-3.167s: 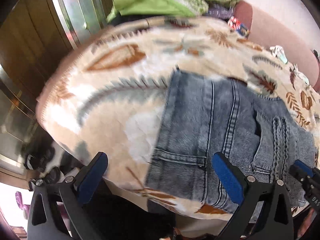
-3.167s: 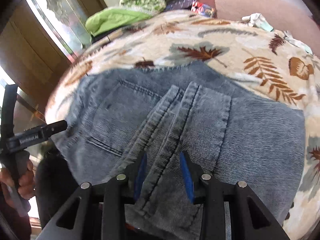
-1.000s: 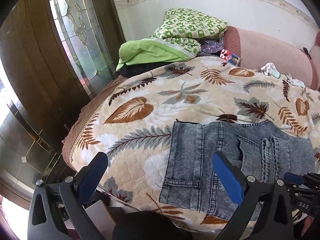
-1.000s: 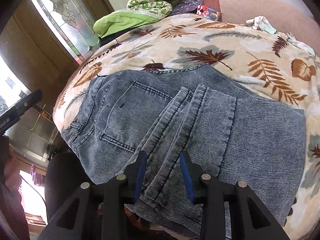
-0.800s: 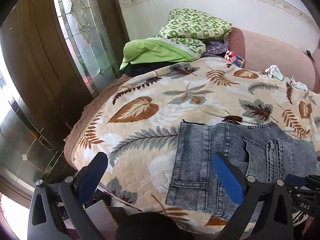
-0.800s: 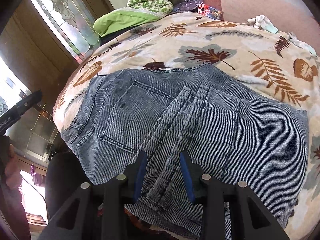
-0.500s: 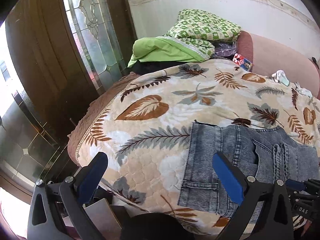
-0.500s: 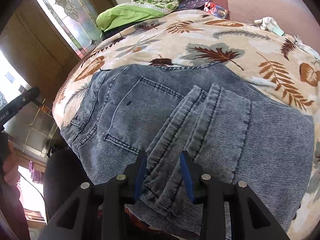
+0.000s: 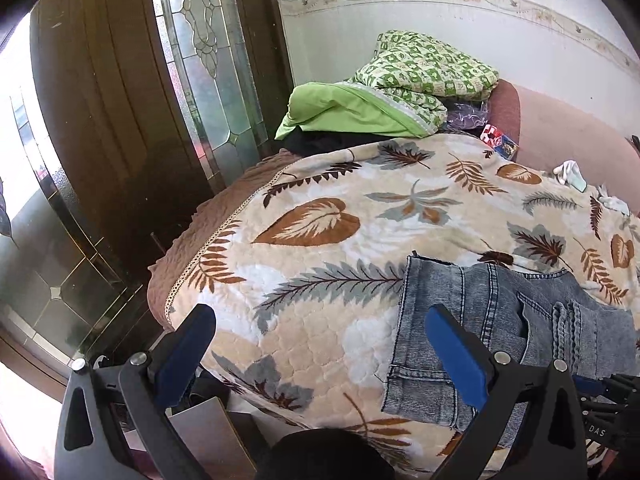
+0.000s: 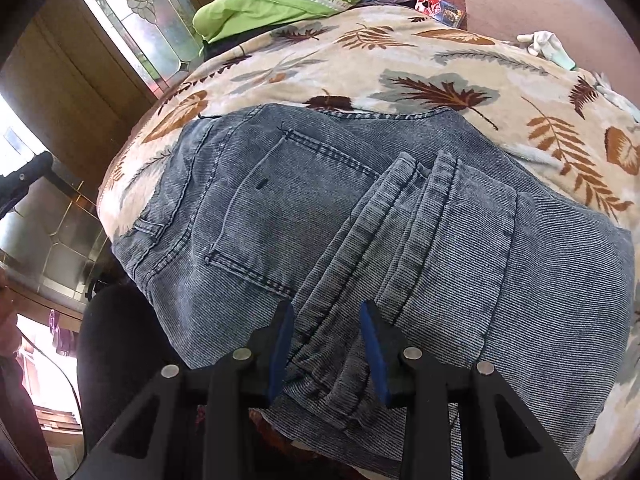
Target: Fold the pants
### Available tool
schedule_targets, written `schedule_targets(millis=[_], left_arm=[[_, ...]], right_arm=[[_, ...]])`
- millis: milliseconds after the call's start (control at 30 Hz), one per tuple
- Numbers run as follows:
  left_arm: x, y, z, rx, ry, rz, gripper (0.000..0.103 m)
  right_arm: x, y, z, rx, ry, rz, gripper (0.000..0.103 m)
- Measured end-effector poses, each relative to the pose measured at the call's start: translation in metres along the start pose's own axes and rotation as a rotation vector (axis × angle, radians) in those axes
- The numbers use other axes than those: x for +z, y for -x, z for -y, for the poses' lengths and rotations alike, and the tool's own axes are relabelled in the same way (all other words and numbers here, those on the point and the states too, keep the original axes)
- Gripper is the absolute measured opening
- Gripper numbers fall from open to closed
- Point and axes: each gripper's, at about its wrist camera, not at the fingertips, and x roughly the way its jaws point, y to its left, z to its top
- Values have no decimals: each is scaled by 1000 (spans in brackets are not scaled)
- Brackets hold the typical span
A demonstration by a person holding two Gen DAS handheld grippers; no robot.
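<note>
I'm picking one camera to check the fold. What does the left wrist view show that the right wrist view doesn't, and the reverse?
Only the left wrist view shows the wall and the left gripper, open over the leaf blanket.

Only the right wrist view shows the jeans' folded legs up close, their hems lying across the back pocket, with the right gripper partly open astride them.

Both share the jeans, blanket, green bedding and glass door.

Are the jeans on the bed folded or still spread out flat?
Folded. The jeans lie as a compact stack on the leaf-print blanket, leg hems layered on top beside the back pocket.
</note>
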Motion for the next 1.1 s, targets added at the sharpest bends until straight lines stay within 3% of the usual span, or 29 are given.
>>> schedule_targets(millis=[433,500,733,933,1100], left_arm=[[0,10,2,-20,-7,7,103],[-5,3,6,-66,-7,-41,103],[-43,-48,26,-241,54,-351,103],[-59,-60,43,-277,61,-439,103],[-72,-76,35,-326,144,-492,103]], right_arm=[[-3,11,0,-4,-2,10,38],[-3,18,1,-2,7,34,38],[-10,33,21,-50,-15,73,38],[-18,36,43,-35,-89,81,38],[-29,37,59,-53,-118,86,38]])
